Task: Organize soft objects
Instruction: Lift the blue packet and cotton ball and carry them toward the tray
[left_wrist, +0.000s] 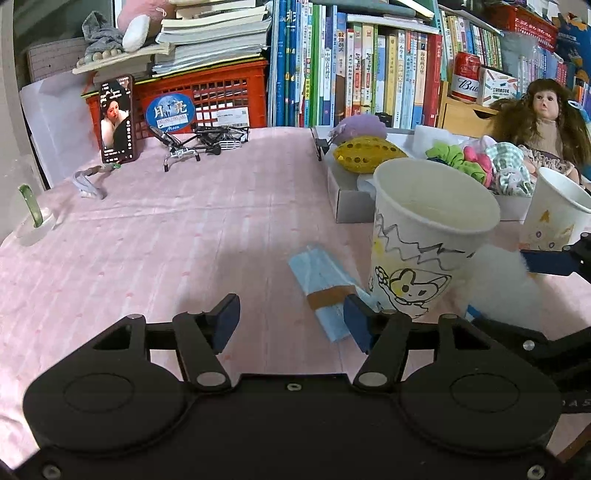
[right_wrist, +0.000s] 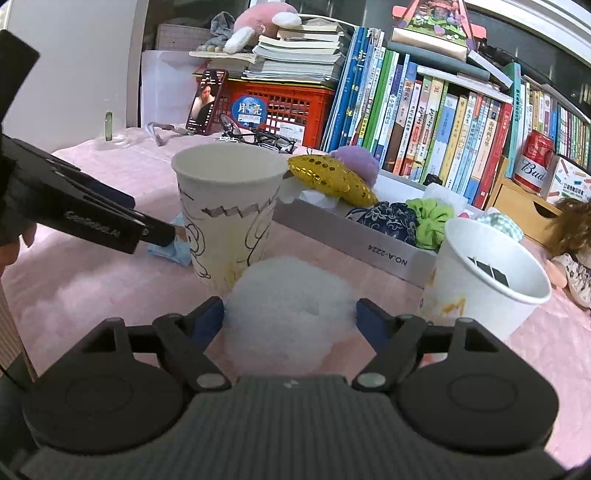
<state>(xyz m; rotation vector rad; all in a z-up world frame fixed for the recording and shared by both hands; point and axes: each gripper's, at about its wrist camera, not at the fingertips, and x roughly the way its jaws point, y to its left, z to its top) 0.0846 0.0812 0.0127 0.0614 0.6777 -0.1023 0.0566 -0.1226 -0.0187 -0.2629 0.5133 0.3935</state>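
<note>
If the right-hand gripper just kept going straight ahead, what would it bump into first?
The white fluffy ball, already sitting between the open right gripper pads. Beyond it probably the drawn-on paper cup, though depth is unclear.

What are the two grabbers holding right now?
Nothing. The left gripper is open over the pink cloth beside the blue face mask. The right gripper straddles the white fluffy ball, jaws open.

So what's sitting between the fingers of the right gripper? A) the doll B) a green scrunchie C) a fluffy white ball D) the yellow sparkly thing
C: the fluffy white ball lies on the pink cloth between the right gripper's open jaws, in front of the two paper cups.
</note>
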